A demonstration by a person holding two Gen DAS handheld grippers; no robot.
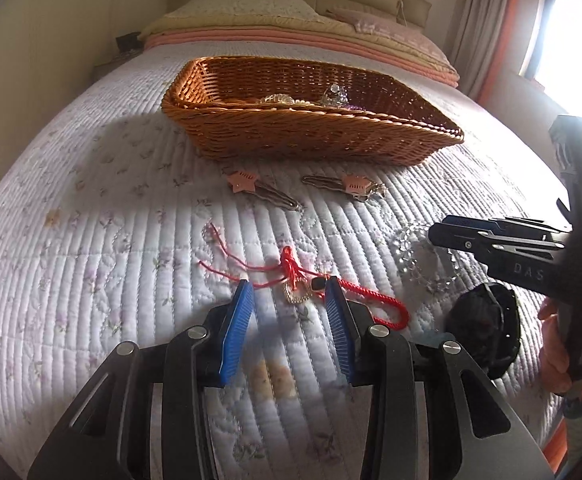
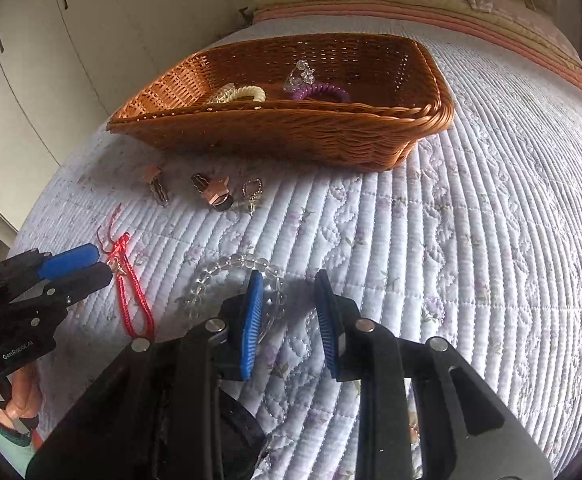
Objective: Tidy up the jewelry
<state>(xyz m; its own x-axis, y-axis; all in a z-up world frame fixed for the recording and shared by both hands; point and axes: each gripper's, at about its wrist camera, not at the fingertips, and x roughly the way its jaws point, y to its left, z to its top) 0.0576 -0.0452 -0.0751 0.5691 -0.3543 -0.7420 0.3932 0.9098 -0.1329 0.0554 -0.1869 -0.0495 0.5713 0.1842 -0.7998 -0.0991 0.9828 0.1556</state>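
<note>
step: picking up red cord (image 1: 355, 294) off quilt (image 1: 91, 240) | left gripper (image 1: 289, 292) is hovering apart around its knot | right gripper (image 2: 287, 286) is gaping over bead bracelet (image 2: 211, 280) | next: clamp, carry to basket (image 1: 291, 136)

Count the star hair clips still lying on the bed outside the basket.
2. One star hair clip lies in front of the wicker basket toward its left; the other star hair clip lies beside it to the right. More could be hidden inside the basket.
</note>
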